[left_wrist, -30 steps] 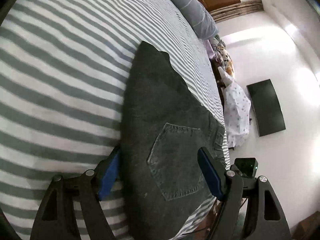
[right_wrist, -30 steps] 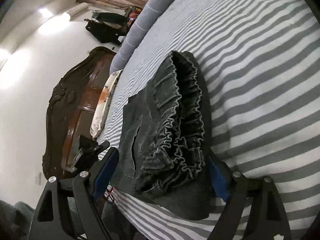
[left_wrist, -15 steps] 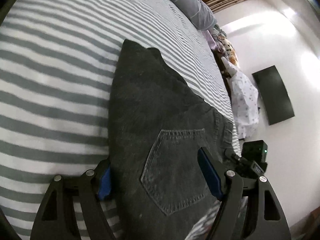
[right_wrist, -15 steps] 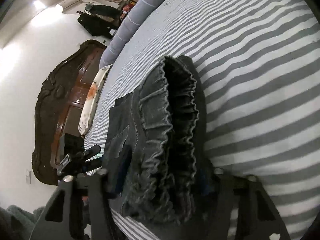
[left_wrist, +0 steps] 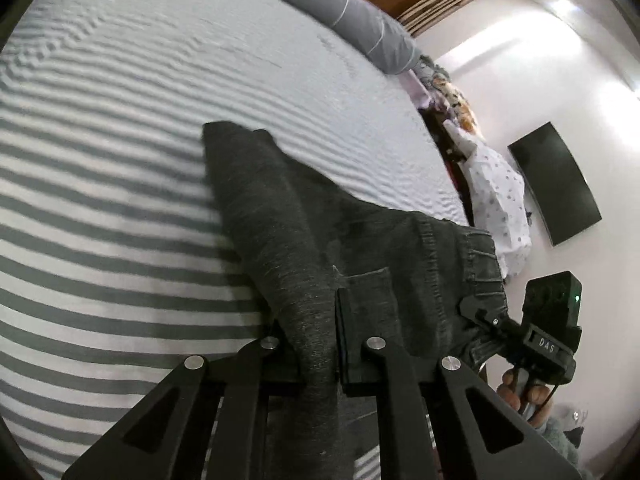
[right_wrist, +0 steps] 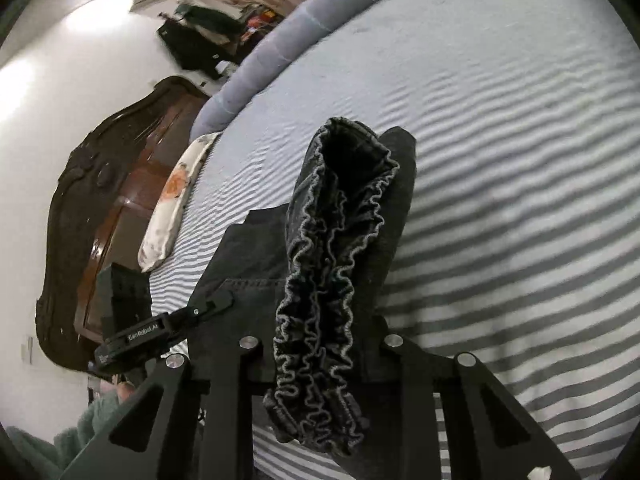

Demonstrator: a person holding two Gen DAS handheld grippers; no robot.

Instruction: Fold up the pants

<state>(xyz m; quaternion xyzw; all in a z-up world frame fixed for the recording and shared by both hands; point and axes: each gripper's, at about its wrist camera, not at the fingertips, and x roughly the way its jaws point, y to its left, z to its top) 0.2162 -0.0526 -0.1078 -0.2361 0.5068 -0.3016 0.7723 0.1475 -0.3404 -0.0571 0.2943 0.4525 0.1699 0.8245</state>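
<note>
Dark grey denim pants (left_wrist: 320, 232) lie folded lengthwise on the striped bed sheet (left_wrist: 120, 240), legs pointing away from me. My left gripper (left_wrist: 312, 324) pinches the pants' near folded edge by the back pocket; its jaws are closing with the fabric pressed between them. In the right wrist view the ruffled elastic waistband (right_wrist: 332, 240) stands bunched up between the fingers of my right gripper (right_wrist: 320, 340), whose jaws are closing on it too. The held end is raised off the sheet (right_wrist: 520, 200). Each gripper shows in the other's view: right gripper (left_wrist: 480, 312), left gripper (right_wrist: 208, 304).
A long grey bolster (left_wrist: 352, 12) lies across the far side of the bed. A dark carved wooden headboard (right_wrist: 100, 200) and a floral pillow (right_wrist: 172, 200) are at the left. A black screen (left_wrist: 556, 184) hangs on the white wall above a dotted white cloth (left_wrist: 496, 200).
Both grippers went from wide open around the pants' near end to pinched on it. The held end has lifted off the sheet, and the waistband has bunched together.
</note>
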